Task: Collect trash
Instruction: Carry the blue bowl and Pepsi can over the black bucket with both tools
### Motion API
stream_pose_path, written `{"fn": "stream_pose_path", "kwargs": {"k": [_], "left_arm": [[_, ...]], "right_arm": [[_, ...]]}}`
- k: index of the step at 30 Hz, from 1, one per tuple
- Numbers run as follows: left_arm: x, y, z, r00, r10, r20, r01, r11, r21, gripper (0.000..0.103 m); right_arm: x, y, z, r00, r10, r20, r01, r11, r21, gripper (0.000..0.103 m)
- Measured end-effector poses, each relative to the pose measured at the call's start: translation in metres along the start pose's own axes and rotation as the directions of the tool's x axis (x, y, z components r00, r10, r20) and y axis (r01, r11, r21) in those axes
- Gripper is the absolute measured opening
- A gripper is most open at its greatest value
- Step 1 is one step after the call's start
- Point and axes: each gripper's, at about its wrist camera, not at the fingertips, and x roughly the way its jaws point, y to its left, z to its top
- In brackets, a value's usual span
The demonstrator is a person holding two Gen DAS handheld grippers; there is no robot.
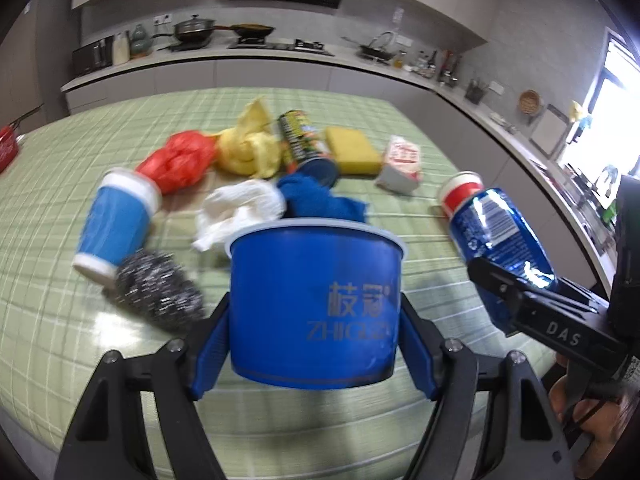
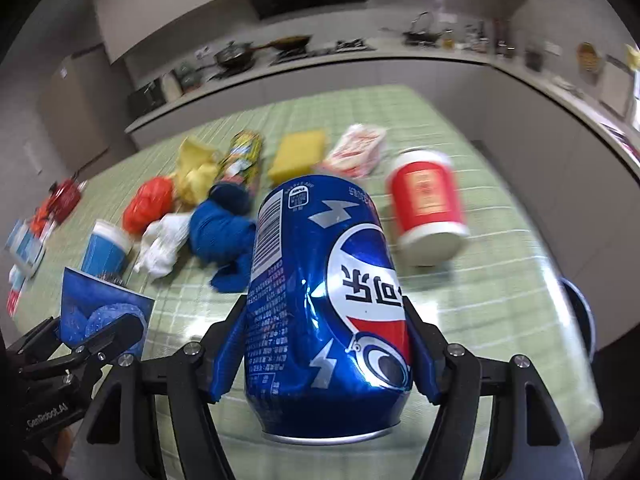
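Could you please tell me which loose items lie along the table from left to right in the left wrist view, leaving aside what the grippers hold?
blue paper cup → red plastic bag → yellow plastic bag → yellow sponge → white and red packet → red paper cup

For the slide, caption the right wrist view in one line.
Right gripper clamps a dented blue soda can above the green checked tablecloth, trash scattered behind.

Blue tub: upright, lifted. Dented blue can: lifted. Cups, crumpled bags, cloth, tissue, scourer, sponge: strewn on tabletop.
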Motion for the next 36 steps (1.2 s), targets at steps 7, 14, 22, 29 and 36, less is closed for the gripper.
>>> {"fn": "stream_pose_path", "kwargs": {"k": [7, 14, 22, 29, 36], "left_arm": [[0.012, -0.065, 0.007, 0.996, -0.093, 0.000, 0.093, 0.992, 0.088, 0.075], [0.032, -0.166, 0.009, 0.985, -0.171, 0.000, 0.169, 0.970, 0.174, 0.076], [0.076, -0.297, 0.003, 0.981, -0.188, -0.036, 0.191, 0.971, 0.142, 0.076], [0.126, -0.387, -0.016, 0.980, -0.178, -0.085, 0.185, 0.978, 0.091, 0.076], [0.195, -0.404, -0.055, 0.981, -0.088, -0.174, 0.091, 0.996, 0.014, 0.076]], "right_arm": [[-0.044, -0.073, -0.004, 0.993, -0.108, 0.044, 0.103, 0.989, 0.106, 0.072], [-0.079, -0.175, -0.015, 0.979, -0.181, 0.091, 0.162, 0.969, 0.189, 0.072], [-0.088, -0.336, -0.025, 0.982, -0.177, 0.059, 0.161, 0.964, 0.213, 0.072], [-0.062, -0.438, -0.029, 0.989, -0.149, 0.002, 0.146, 0.974, 0.175, 0.072], [0.000, -0.479, -0.053, 0.993, -0.080, -0.087, 0.091, 0.987, 0.131, 0.072]]}}
